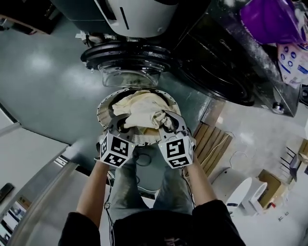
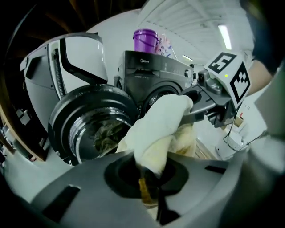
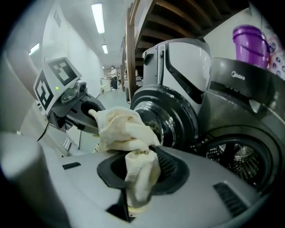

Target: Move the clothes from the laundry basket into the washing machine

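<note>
A cream cloth (image 1: 144, 109) hangs bunched between my two grippers, above the round white laundry basket (image 1: 102, 111). My left gripper (image 1: 120, 127) is shut on one end of the cloth (image 2: 156, 129), which hides its jaws (image 2: 149, 187). The other end (image 3: 133, 171) is clamped in my right gripper (image 1: 168, 123), whose tips (image 3: 132, 196) are also wrapped in fabric. Each gripper shows in the other's view: the right one (image 2: 213, 100) and the left one (image 3: 71, 107). Ahead stands the white washing machine (image 1: 139, 14) with its round door (image 1: 127, 62) and clothes behind the glass (image 2: 104, 133).
A dark second washer (image 1: 216, 72) stands to the right of the white one, with a purple tub (image 1: 267, 19) on top. A wooden pallet (image 1: 214, 144) and a cardboard box (image 1: 269, 185) lie on the floor at right. The person's legs (image 1: 144, 187) are directly below the basket.
</note>
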`<state>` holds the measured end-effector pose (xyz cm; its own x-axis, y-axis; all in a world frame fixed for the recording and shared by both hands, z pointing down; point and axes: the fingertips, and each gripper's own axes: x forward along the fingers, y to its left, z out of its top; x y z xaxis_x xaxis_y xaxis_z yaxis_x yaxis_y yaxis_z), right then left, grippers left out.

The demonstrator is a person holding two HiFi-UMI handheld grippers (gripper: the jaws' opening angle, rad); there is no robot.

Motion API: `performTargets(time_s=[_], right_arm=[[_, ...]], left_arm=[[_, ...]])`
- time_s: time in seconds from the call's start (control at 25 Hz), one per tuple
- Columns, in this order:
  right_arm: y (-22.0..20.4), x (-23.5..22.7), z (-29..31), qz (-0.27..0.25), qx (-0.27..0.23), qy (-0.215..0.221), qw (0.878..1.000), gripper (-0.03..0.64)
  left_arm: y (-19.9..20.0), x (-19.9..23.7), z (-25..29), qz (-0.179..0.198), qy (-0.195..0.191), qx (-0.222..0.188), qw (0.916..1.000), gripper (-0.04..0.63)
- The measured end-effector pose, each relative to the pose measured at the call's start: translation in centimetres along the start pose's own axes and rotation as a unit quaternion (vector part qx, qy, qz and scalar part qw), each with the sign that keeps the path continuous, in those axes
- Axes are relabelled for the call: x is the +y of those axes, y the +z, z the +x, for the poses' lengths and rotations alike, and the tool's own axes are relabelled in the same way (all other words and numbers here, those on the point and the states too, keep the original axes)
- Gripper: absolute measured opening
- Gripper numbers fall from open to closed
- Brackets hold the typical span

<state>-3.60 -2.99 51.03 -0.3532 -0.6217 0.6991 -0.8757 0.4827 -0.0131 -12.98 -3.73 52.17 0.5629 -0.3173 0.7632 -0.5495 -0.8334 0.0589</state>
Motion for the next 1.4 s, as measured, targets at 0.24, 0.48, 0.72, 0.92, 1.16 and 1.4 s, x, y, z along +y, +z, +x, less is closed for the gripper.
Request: performTargets(time_s=[0.24, 0.48, 0.72, 0.92, 1.16, 1.4], right_arm=[[5.3, -2.6, -5.8, -0.008, -0.035, -0.019, 0.999, 0.087], [10.6, -7.5, -12.5, 0.031, -0.097, -0.073, 0.992, 0.087], [14.0, -12.9, -19.8, 0.038, -0.136, -0.126, 0.982, 0.091], [15.7, -17.1, -25.2, 0.06, -0.164, -0.162, 0.971, 0.092], [16.3, -21.9, -32.5, 0.074, -0.199, -0.215, 0.953, 0.092], [14.8, -25.9, -37.0, 0.105, -0.23, -0.243, 0.937, 0.094]], left_arm=[[6.6, -0.5, -4.1, 0.02, 0.005, -0.036, 0.9991, 0.034], [16.1, -1.6, -6.5, 0.053, -0.001, -0.091, 0.9944, 0.034], [25.4, -4.7, -8.4, 0.103, -0.021, -0.137, 0.985, 0.034], [32.3, -7.6, -9.2, 0.135, -0.04, -0.171, 0.9753, 0.034], [40.0, -12.4, -10.1, 0.169, -0.063, -0.209, 0.9612, 0.034], [44.1, -16.8, -8.7, 0.168, -0.08, -0.229, 0.9555, 0.034]])
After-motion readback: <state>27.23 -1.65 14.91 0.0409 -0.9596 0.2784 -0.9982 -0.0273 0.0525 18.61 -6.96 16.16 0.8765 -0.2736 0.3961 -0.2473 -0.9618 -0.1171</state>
